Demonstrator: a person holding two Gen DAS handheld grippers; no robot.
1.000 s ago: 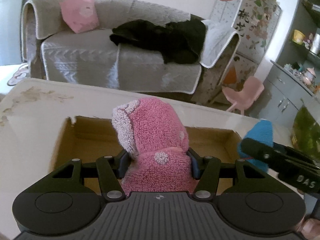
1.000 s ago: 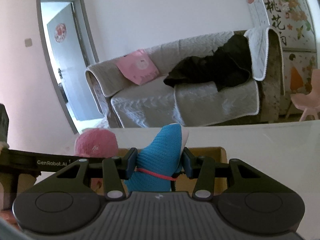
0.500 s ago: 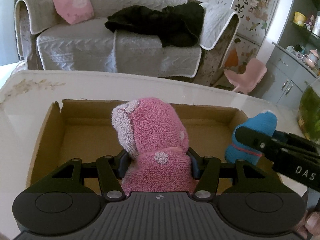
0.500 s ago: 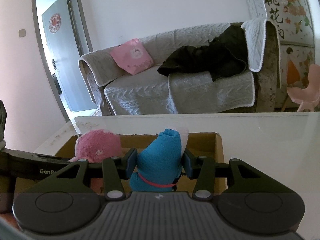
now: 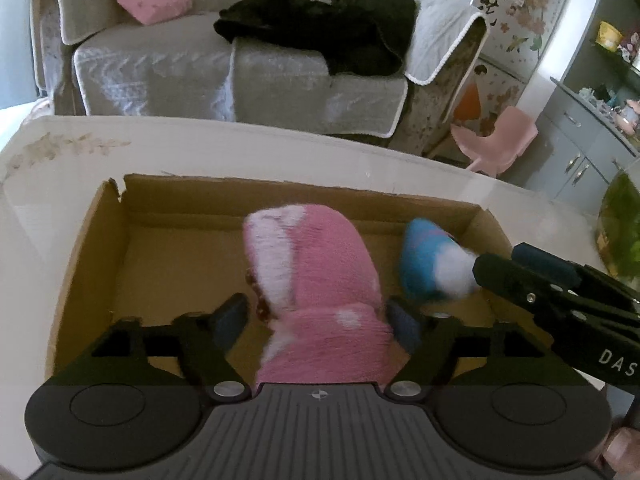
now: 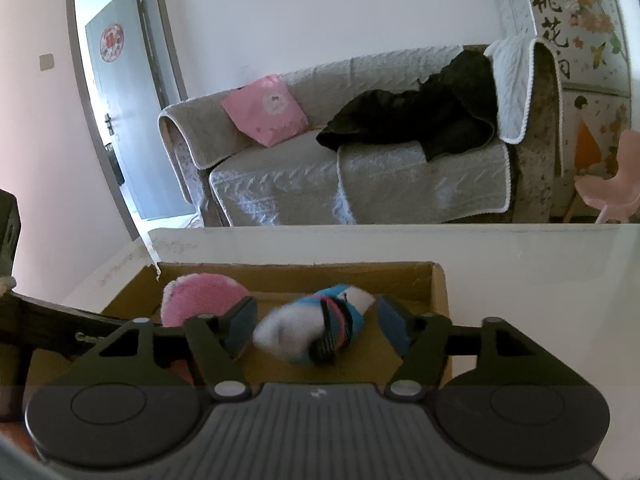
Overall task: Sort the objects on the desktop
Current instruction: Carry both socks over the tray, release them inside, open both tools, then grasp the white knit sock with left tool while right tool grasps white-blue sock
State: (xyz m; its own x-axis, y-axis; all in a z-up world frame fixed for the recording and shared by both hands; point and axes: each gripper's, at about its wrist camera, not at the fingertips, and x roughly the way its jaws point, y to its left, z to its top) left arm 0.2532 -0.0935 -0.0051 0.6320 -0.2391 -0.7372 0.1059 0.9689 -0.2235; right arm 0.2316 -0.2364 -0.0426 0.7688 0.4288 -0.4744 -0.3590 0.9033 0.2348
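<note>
Both grippers are hanging over the cardboard box [image 5: 92, 248] on the white table [image 5: 224, 148], and both have just been opening up. The left gripper [image 5: 316, 316] has spread its jaws wide. The pink fuzzy sock [image 5: 316, 276] sits between them, but there's a clear gap on the left side and on the right the pad is at most brushing the fabric, so I'd say nothing is gripped anymore. The sock runs lengthwise straight away from the gripper, toe end toward the far wall of the box.

The right gripper [image 6: 316, 328] has also let go. The blue and white sock [image 6: 316, 328] lies blurry between its fingers [image 6: 240, 326], apart from both pads and apparently dropping onto the box floor. It lies roughly crosswise to that gripper, white end toward the left finger.

So each sock is right in front of its own gripper, pink on the left and blue toward the right-hand end of the box, the two just beside each other. My guess is the next move is simply pulling both tools back and up, and the pink one might snag on the way.
</note>
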